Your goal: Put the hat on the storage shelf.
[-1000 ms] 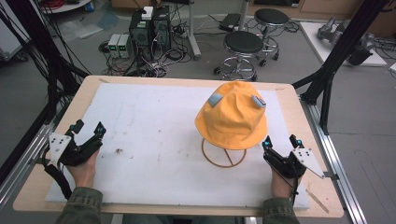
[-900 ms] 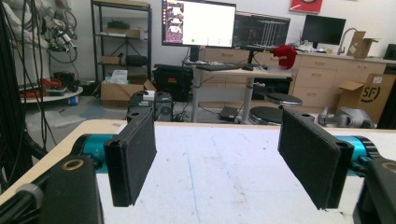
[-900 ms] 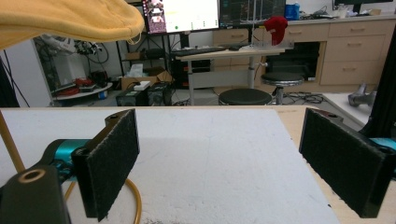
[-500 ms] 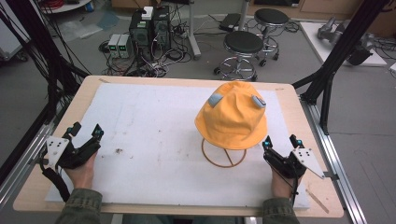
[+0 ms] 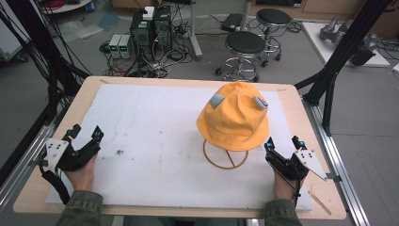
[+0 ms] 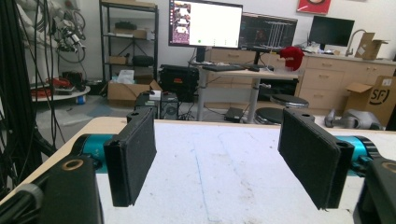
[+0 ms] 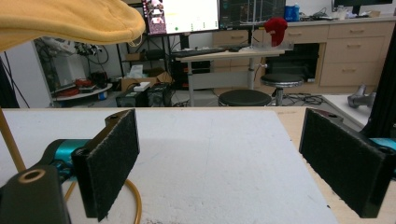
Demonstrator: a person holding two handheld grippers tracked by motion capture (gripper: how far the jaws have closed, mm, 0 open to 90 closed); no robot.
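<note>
At the near left edge of the worktop [image 5: 301, 117], the left gripper [image 5: 84, 136] rested on the white mat [image 5: 155, 127] with its jaws wide apart and nothing between them. At the near right, the right gripper [image 5: 282, 143] rested the same way, jaws wide open and empty, just beside the wire stand [image 5: 226, 155]. In the right gripper view, the yellow ring of this stand [image 7: 133, 196] curved near the left jaw, and the brim of the hat [image 7: 70, 21] hung above it.

The yellow hat [image 5: 233, 117] sat on the stand, right of the middle of the mat, crown up and brim down, so its axis was upright. Two small grey patches [image 5: 216, 100] were on the crown. Nothing lay between the right gripper and the hat; the left gripper was well apart from it.

Beyond the far edge stood two round stools [image 5: 244, 44] and computer boxes with many cables [image 5: 148, 28] on the floor.
</note>
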